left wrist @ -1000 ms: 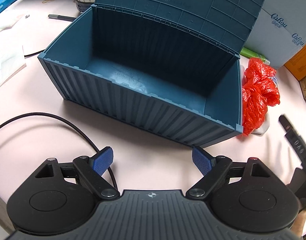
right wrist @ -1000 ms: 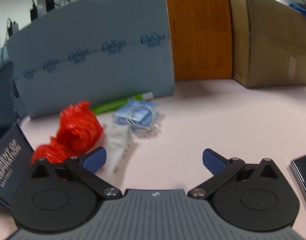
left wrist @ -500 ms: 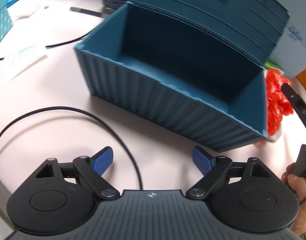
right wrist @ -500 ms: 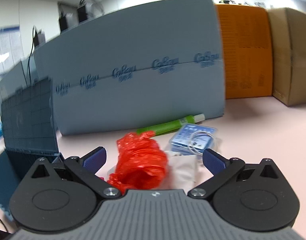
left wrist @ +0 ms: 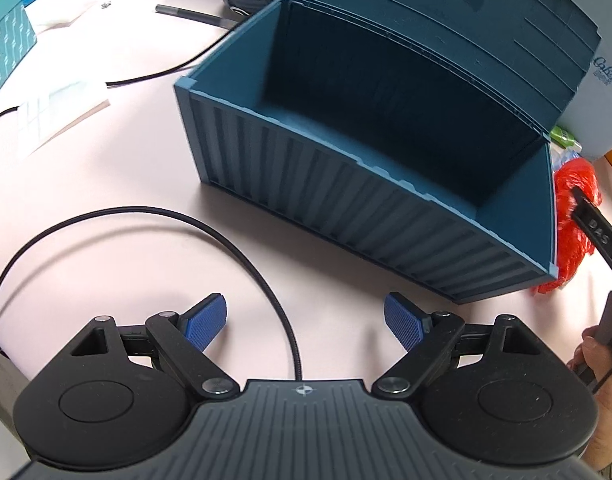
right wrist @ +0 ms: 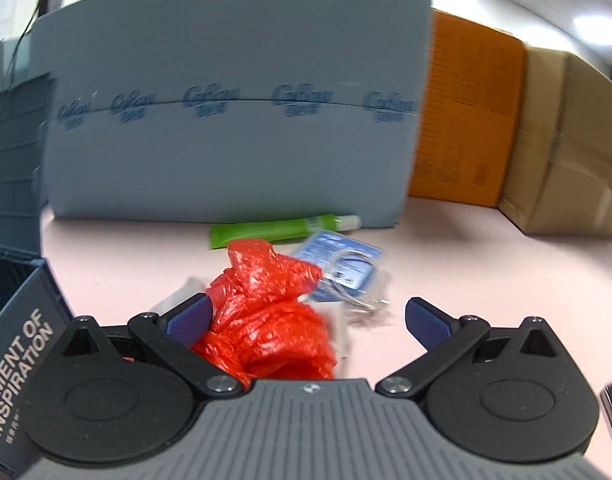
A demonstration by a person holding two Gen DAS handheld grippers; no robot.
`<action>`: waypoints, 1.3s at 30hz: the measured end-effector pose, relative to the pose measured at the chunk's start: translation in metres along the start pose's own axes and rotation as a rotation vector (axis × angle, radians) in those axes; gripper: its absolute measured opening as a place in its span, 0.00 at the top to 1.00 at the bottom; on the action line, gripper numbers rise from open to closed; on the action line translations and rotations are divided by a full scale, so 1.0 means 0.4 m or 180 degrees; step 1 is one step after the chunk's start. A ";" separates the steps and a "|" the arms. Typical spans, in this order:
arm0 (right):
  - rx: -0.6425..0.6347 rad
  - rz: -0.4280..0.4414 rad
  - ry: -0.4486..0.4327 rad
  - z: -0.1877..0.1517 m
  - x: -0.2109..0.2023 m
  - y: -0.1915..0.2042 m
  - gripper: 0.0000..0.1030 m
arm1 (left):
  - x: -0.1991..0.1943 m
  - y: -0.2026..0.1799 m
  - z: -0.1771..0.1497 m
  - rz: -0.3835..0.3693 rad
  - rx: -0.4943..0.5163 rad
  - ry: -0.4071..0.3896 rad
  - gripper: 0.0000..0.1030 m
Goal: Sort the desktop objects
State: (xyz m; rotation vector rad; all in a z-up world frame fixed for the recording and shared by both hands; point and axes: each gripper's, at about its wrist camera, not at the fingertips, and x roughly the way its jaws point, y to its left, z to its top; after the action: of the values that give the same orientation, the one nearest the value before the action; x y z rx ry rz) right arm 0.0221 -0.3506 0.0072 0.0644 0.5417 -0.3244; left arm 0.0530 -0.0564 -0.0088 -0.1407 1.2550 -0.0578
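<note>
The right gripper [right wrist: 307, 320], jaws spread wide, hovers with a crumpled red plastic bag [right wrist: 266, 320] between its fingers, nearer the left one; the open blue storage box [left wrist: 385, 184] lies just left. The left gripper [left wrist: 306, 322], also spread, holds nothing.

right tongs [right wrist: 307, 320]: jaws spread, red plastic bag [right wrist: 266, 316] between them, against the left pad | green tube [right wrist: 278, 229] and blue packet [right wrist: 339, 266] just behind the bag on the pink counter [right wrist: 485, 264] | grey-blue carton [right wrist: 234, 120], orange box [right wrist: 465, 120], brown box [right wrist: 573, 152] along the counter's far edge
</note>
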 end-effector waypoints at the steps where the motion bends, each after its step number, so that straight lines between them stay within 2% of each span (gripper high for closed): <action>1: 0.0048 -0.0028 -0.0009 -0.003 -0.008 -0.014 0.00 | 0.004 -0.004 0.002 -0.0007 0.0023 0.0009 0.18; 17: 0.0246 -0.0515 -0.0080 -0.049 -0.080 -0.146 0.00 | 0.051 -0.060 0.029 -0.0129 0.0297 0.0083 0.18; 25: 0.0271 -0.0891 -0.0035 -0.066 -0.095 -0.205 0.00 | 0.082 -0.078 0.048 -0.0127 0.0389 0.0138 0.18; 27: 0.0261 -0.0991 0.0004 -0.070 -0.096 -0.214 0.00 | 0.081 -0.093 0.025 -0.0124 0.0404 0.0133 0.18; 30: 0.0262 -0.1018 -0.0045 -0.077 -0.109 -0.223 0.00 | 0.031 -0.171 -0.050 -0.0110 0.0422 0.0129 0.18; 34: 0.0259 -0.0982 -0.0069 -0.082 -0.119 -0.224 0.00 | 0.028 -0.177 -0.063 -0.0100 0.0440 0.0142 0.18; 39: 0.0379 -0.0875 -0.0312 -0.081 -0.154 -0.226 0.00 | 0.018 -0.174 -0.080 -0.0103 0.0442 0.0138 0.18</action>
State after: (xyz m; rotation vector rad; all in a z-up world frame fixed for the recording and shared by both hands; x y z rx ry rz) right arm -0.0725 -0.4140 0.0136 0.0888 0.4337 -0.6248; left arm 0.0274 -0.1287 -0.0158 -0.0397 1.2876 -0.1765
